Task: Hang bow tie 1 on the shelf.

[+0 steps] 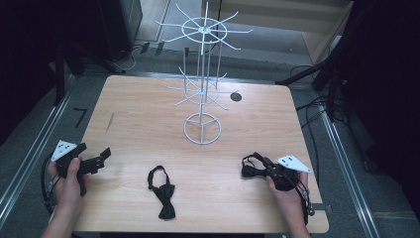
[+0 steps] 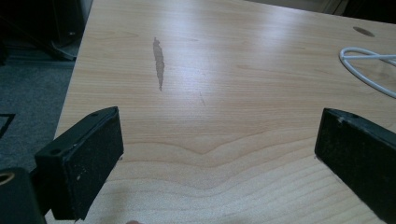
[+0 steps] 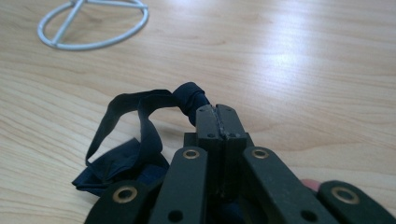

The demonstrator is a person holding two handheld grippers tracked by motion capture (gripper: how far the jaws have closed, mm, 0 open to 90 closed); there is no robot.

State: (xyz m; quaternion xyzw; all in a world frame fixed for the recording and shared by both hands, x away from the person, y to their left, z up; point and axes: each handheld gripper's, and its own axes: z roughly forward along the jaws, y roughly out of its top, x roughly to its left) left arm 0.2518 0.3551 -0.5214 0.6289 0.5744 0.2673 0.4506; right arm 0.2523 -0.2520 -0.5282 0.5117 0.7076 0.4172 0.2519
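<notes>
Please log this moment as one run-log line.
right gripper: shut on bow tie | left gripper: open, idle | second bow tie: flat on table | wire rack: bare

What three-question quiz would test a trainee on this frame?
1. True or false: the right gripper is shut on a bow tie.
2. How many bow ties lie on the table?
3. The left gripper is: A open, B shut on a strap.

Key: 1 true. 2 two, counting the second bow tie lying free. 3 A.
</notes>
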